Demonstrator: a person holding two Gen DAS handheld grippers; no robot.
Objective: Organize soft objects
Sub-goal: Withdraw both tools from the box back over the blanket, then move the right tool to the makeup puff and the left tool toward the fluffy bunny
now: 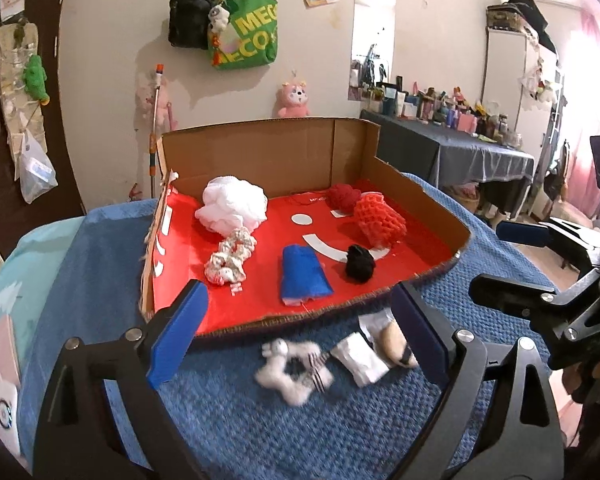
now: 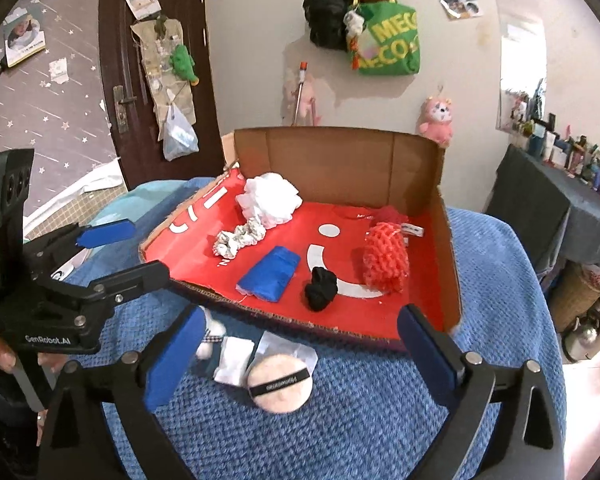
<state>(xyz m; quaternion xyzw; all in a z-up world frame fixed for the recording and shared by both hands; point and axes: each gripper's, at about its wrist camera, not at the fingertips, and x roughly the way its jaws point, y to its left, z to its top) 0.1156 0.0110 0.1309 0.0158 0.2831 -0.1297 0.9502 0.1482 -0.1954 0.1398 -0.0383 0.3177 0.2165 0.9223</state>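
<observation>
A cardboard box with a red floor holds a white mesh puff, a white scrunchie, a blue folded cloth, a black scrunchie, a red foam net and red yarn. In front of it on the blue blanket lie a white fluffy scrunchie, a white pad and a round powder puff. My left gripper is open above them. My right gripper is open above the puff.
The blue blanket covers the surface under the box. A dark door stands at the left, a cluttered dark table at the right. Bags hang on the wall behind.
</observation>
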